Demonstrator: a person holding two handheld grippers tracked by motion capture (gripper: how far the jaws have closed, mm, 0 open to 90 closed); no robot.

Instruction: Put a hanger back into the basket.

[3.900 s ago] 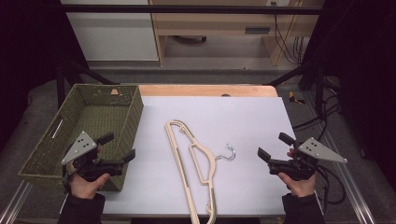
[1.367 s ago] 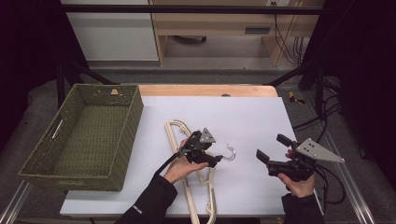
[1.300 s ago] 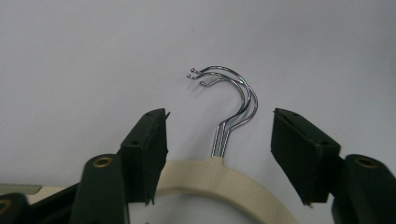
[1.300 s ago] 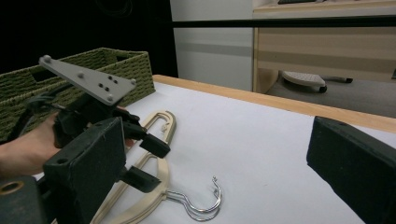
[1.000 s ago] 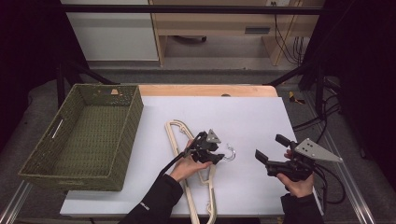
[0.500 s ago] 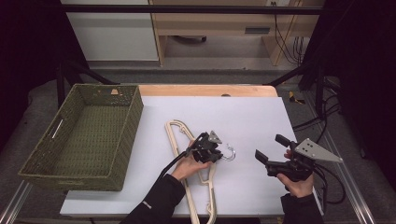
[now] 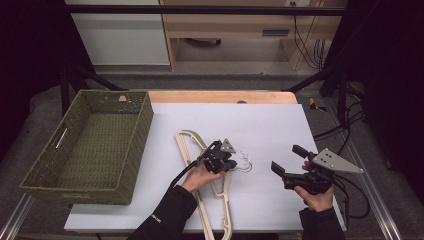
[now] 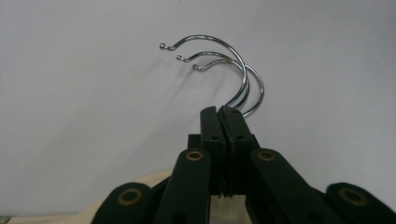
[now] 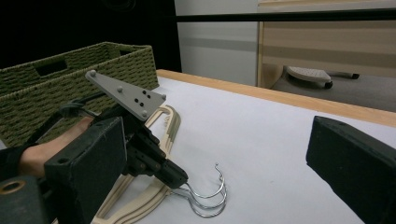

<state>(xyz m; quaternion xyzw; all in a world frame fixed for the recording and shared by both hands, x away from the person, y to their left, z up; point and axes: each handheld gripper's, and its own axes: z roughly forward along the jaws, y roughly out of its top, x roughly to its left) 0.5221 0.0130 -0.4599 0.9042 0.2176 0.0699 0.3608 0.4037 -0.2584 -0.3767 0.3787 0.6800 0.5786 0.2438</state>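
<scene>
While the left gripper [image 7: 226, 161] is lying low over the middle of the white counter [image 7: 270, 125], its jaws are pressing tightly together at the base of the metal hooks [image 8: 233, 74], where three chrome curves are fanning out just beyond the jaw tips in the left gripper view. Those hooks are belonging to a stack of cream hangers [image 7: 200, 180], which is lying flat on the counter and stretching from near the basket toward the person's edge. From the left gripper view, the jaws are looking fully closed with no gap between the pads, and they are sitting right over the hook necks; whether metal is actually pinched between them, I cannot tell for sure, though the hooks are emerging directly from the jaw tips. In the right gripper view, the left gripper [image 9: 154, 163] is showing with its nose meeting the hooks [image 9: 208, 196] on the counter surface.

Off to the right, the right gripper [image 7: 289, 161] is hovering well apart from the hangers, with its jaws standing wide and gripping nothing. A green woven basket [image 7: 125, 145] is sitting at the counter's left edge, beside the hangers' far end.
</scene>
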